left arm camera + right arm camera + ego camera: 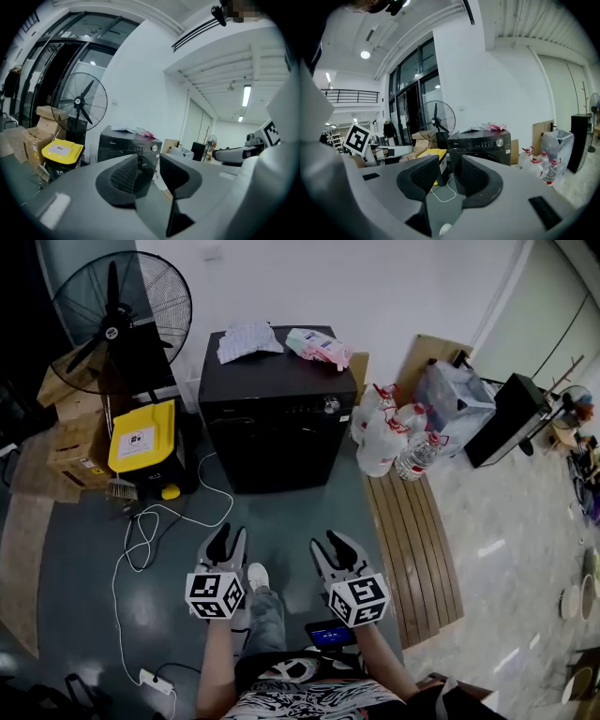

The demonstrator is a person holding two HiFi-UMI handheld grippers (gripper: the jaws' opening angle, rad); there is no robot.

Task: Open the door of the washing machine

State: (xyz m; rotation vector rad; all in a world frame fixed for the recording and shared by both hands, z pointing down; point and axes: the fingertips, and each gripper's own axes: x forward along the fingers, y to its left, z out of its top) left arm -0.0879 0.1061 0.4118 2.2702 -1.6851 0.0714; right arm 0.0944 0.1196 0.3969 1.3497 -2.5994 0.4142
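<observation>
There is one black washing machine (pixel 277 427), standing on the floor against the white wall, straight ahead of the person and well apart from both grippers. Two things lie on its top: a white crumpled cloth (pixel 246 340) and a pink packet (pixel 319 346). To its left stand one big round fan (pixel 120 310) and one yellow-lidded bin (pixel 141 437). To its right stands a cluster of clear red-capped bottles (pixel 389 437), too bunched to count. One white cable (pixel 178 517) loops over the floor.

Two grippers are held side by side low in the head view. The left gripper (pixel 227 538) has its jaws partly apart with nothing between them. The right gripper (pixel 336 545) has its jaws spread wider, also empty.

The head view looks down on the machine's top and dark front, where the door is hard to make out. The left gripper view shows the machine (pixel 129 145) face-on past that gripper (pixel 147 166), with part of the round door in the gap between the jaws. The right gripper view past its own gripper (pixel 447 171) shows the control panel and one silver knob (pixel 500 142) clearly.
</observation>
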